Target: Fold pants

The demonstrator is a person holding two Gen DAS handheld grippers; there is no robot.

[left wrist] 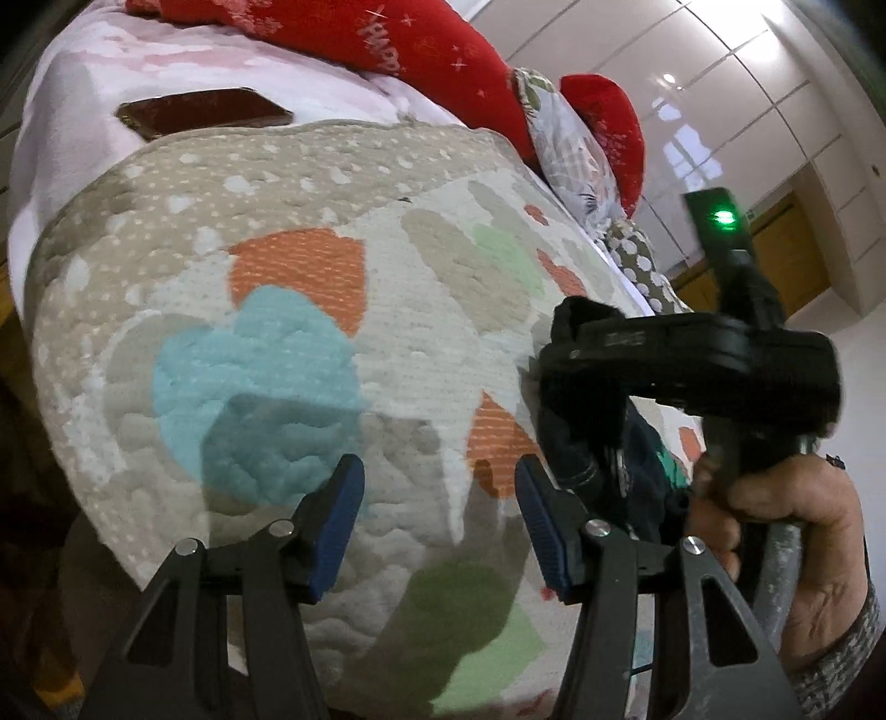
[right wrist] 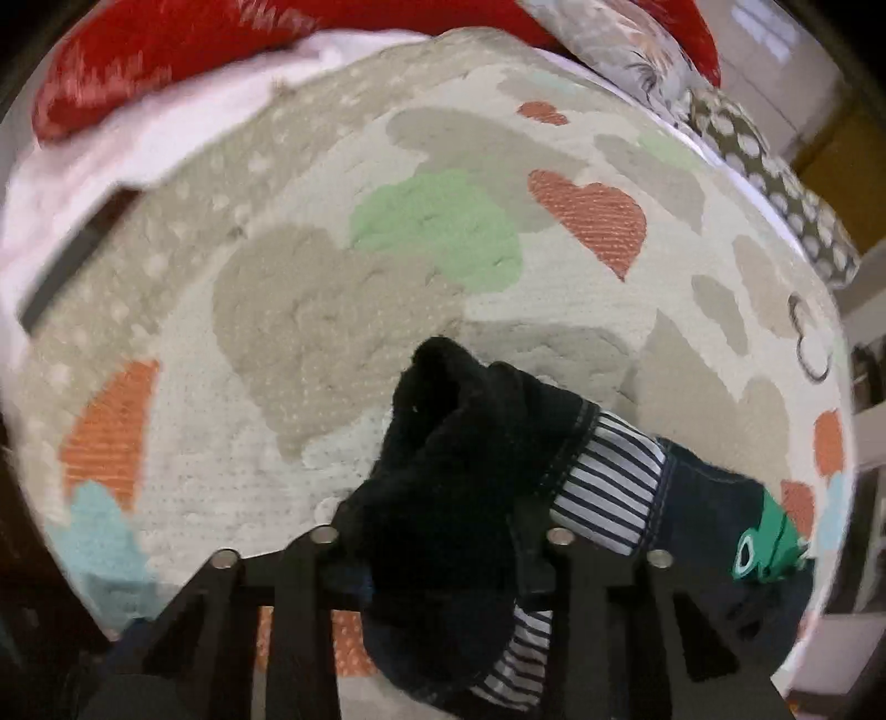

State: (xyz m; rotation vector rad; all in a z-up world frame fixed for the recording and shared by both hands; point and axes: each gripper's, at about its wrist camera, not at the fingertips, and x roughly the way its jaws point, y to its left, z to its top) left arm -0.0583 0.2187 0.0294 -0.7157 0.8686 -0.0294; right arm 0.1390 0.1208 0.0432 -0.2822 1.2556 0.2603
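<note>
The pants [right wrist: 459, 487] are small and dark, with a black waistband, a striped lining and a green frog patch [right wrist: 767, 545]. My right gripper [right wrist: 443, 545] is shut on the bunched pants and holds them above the patterned quilt [right wrist: 343, 310]; its fingertips are hidden by the cloth. In the left wrist view the right gripper [left wrist: 565, 376] and the hanging pants [left wrist: 587, 448] are at the right. My left gripper [left wrist: 440, 526] is open and empty, just left of the pants, over the quilt [left wrist: 310, 354].
Red pillows [left wrist: 432, 50] and patterned pillows [left wrist: 576, 149] lie along the far side of the bed. A dark flat phone-like object [left wrist: 205, 113] lies on the pink blanket [left wrist: 72, 99]. A white wardrobe [left wrist: 747, 83] stands behind. Small rings [right wrist: 811, 354] lie on the quilt.
</note>
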